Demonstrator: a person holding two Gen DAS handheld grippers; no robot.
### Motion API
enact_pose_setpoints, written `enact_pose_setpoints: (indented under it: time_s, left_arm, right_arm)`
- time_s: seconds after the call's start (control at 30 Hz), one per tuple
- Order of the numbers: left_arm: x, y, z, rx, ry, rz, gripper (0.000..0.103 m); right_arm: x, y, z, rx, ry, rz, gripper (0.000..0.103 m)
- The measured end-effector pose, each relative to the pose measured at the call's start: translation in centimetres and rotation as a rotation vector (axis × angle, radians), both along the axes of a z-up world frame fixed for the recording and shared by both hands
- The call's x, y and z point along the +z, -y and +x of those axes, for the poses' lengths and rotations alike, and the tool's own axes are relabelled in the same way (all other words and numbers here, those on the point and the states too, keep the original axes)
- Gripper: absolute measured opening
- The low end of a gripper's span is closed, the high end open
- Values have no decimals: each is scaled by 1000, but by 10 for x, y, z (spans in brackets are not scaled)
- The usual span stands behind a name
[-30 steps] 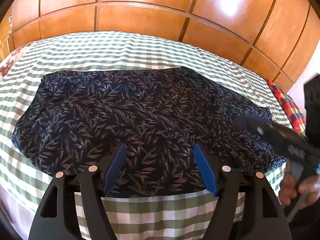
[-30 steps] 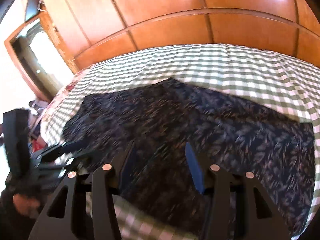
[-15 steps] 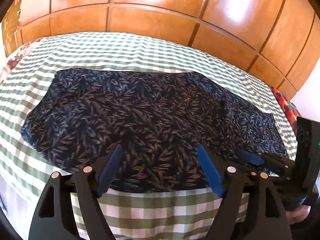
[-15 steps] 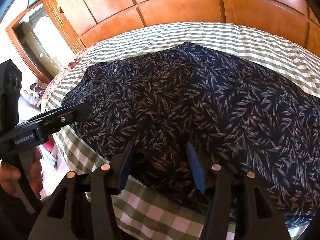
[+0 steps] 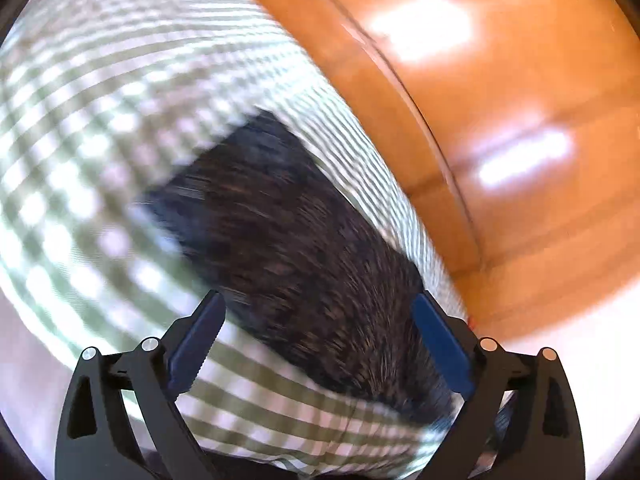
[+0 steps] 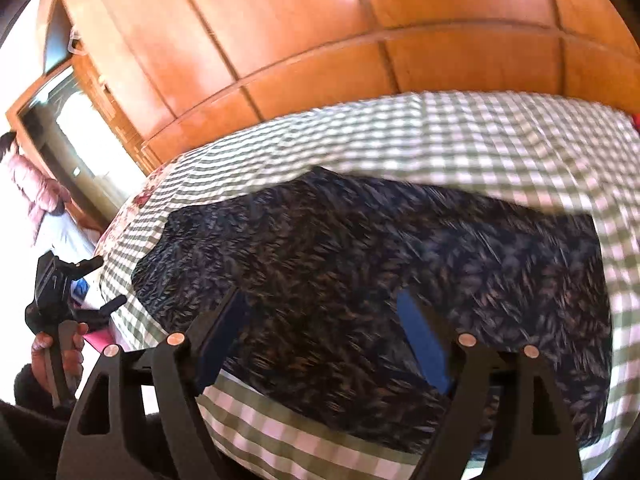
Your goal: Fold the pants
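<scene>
Dark navy pants with a leaf print (image 6: 380, 280) lie spread flat across a green-and-white checked bed cover (image 6: 460, 136). My right gripper (image 6: 324, 332) hangs open above the near edge of the pants, nothing between its blue pads. In the blurred left wrist view the pants (image 5: 288, 248) run diagonally over the checked cover (image 5: 92, 128), and my left gripper (image 5: 318, 340) is open just above their near end. The right wrist view shows the left gripper (image 6: 90, 282) far left, off the bed's left end, held by a hand (image 6: 52, 350).
Glossy orange wood panelling (image 6: 320, 40) backs the bed. A doorway or mirror frame (image 6: 68, 132) and pink clothing (image 6: 32, 184) are at the far left. A floral patch (image 6: 140, 200) shows at the bed's left end. A red item (image 6: 636, 120) peeks in at the right edge.
The left gripper has swung fast to the bed's left end and turned, blurring its view; the pants now run lengthwise away from it. The right gripper shifted slightly. Both stay open.
</scene>
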State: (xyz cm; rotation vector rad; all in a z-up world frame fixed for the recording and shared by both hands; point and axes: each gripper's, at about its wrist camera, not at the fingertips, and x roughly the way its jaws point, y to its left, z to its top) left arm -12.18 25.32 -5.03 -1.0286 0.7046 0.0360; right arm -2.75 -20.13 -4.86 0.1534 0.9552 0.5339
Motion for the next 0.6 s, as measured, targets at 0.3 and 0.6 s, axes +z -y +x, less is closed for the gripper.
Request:
enact_pose_setpoints:
  time_s: [0.3,0.6]
  left_arm:
    - [-41,-44,-15,198,-25,-272,94]
    - [-45,-41,12,202,-117,-184,70]
  right_arm:
    - [-28,13,5,-34,-70,3,82]
    - [-33,7,3,-21,-54,-15,86]
